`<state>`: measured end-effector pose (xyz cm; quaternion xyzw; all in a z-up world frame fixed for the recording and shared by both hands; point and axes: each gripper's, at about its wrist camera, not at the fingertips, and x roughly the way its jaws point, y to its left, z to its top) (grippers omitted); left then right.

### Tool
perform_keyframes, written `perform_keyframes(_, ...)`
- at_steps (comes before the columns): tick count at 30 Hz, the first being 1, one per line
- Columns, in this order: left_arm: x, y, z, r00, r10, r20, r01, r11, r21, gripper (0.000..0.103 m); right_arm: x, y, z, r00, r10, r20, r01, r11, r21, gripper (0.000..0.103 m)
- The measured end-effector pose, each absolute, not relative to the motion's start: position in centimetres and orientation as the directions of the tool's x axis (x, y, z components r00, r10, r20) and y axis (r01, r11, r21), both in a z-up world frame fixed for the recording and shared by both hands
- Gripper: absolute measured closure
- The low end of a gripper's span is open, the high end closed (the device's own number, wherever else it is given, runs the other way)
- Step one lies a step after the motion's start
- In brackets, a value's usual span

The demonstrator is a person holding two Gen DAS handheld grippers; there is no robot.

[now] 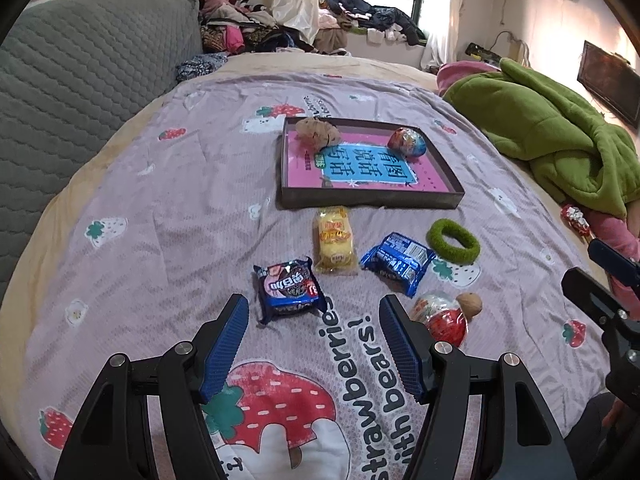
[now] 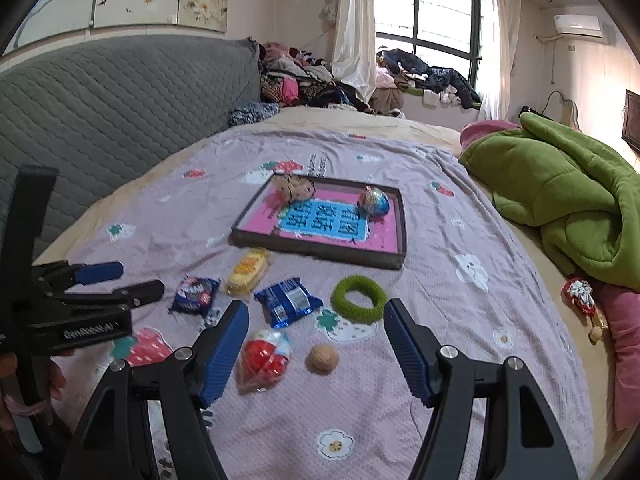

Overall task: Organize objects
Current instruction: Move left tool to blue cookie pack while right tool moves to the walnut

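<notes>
On the strawberry bedspread lies a shallow dark tray [image 1: 372, 200] [image 2: 316, 252] with a pink book inside, a brown plush lump [image 1: 318, 132] and a foil egg [image 1: 407, 142]. In front of it lie a yellow cake packet [image 1: 334, 240], a dark cookie pack [image 1: 289, 288], a blue cookie pack [image 1: 398, 262], a green ring [image 1: 453, 240], a red-and-clear egg [image 2: 266, 354] and a walnut [image 2: 323, 357]. My left gripper [image 1: 314, 308] hangs open just short of the dark cookie pack. My right gripper [image 2: 316, 312] is open, with the red egg and walnut in front of its fingers.
A green blanket [image 1: 560, 136] is bunched at the right over pink cloth, with a small red-wrapped sweet [image 2: 580, 294] beside it. A grey quilted headboard [image 1: 80, 92] runs along the left. Clothes are piled by the window at the back.
</notes>
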<state>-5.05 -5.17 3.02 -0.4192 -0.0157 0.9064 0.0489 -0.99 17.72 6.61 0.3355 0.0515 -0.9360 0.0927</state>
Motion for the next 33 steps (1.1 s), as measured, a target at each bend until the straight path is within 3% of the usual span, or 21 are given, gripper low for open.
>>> perform_keyframes(13,-5.3,-4.8,-0.5,-0.626,0.095,-0.774,-0.069,-0.995,-0.066,0.034,-1.7,18.6,2.1,-0.727,-0.116,-0.676,0.243,-0.965,-0.095,0.034)
perform_keyframes(33,-7.5,-5.1,-4.3,-0.58,0.07,-0.811,-0.021,-0.997,-0.071,0.034,-4.1,20.4,-2.9,-0.662,-0.118,-0.74,0.232,-0.971,-0.052,0.034)
